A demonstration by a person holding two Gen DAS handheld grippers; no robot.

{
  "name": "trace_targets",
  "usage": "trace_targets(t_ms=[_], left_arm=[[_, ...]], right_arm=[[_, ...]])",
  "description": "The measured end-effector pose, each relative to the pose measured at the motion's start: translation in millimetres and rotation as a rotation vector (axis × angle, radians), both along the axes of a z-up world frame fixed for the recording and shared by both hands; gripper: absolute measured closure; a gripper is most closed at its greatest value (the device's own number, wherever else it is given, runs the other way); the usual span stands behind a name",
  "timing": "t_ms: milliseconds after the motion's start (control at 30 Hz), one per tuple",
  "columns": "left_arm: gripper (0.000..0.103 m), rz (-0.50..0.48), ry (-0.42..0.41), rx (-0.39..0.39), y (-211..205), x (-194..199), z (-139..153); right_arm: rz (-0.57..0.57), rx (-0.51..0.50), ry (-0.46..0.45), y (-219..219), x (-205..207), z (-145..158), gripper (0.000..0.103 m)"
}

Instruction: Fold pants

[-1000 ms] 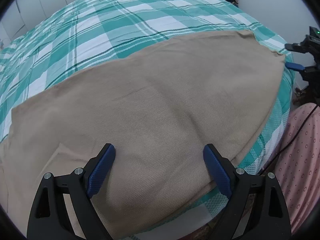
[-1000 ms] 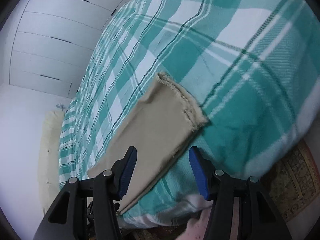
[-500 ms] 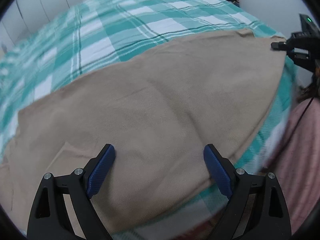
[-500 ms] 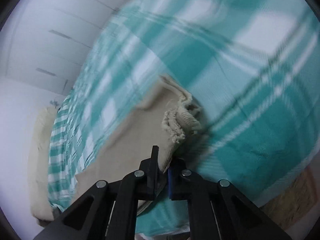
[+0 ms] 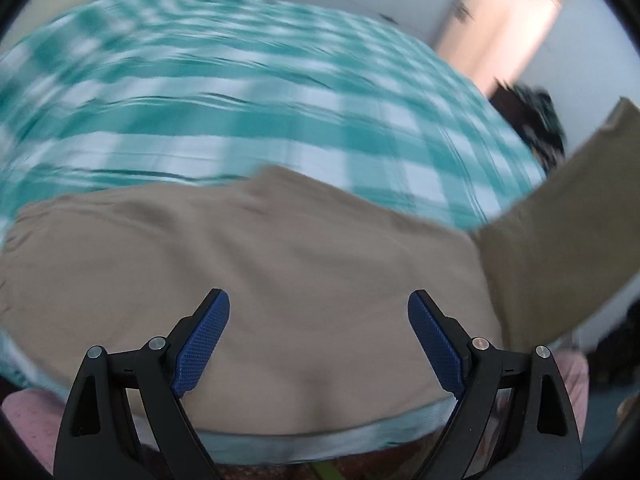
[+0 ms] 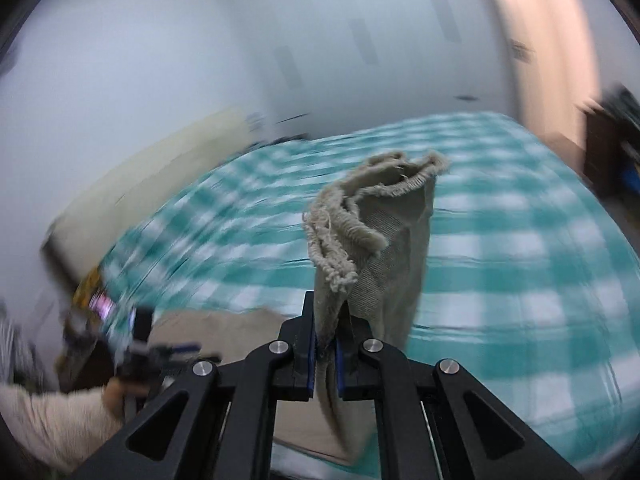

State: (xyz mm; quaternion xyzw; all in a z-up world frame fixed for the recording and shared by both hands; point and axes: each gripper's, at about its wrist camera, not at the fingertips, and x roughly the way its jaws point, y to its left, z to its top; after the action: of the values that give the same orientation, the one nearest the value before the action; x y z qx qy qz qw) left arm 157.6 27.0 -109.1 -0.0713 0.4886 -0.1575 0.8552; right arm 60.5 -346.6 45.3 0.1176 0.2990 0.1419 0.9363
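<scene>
Right wrist view: frayed hem of the pants is clamped in the right gripper, rising toward 12 o'clock. Left gripper is held wide, empty, above the cloth.

Teal-and-white plaid bedspread, white wardrobe doors, a door.

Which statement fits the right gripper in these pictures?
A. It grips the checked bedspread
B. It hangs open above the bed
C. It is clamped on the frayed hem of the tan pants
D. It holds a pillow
C: the right gripper is shut on the frayed hem of the tan pants, lifted off the bed.
</scene>
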Motion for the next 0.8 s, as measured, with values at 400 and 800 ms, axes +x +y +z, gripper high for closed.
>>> trace_targets(t_ms=[400, 800], left_arm=[[0.011, 0.308, -0.031, -0.057, 128.4, -0.2, 5.6], [0.011, -0.119, 0.040, 0.012, -54.9, 5.1, -38.2]], right_arm=[[0.265, 0.063, 0.084, 126.8, 19.0, -58.3, 0.063], [0.082, -0.054, 0.479, 58.1, 39.1, -263.2, 0.065]])
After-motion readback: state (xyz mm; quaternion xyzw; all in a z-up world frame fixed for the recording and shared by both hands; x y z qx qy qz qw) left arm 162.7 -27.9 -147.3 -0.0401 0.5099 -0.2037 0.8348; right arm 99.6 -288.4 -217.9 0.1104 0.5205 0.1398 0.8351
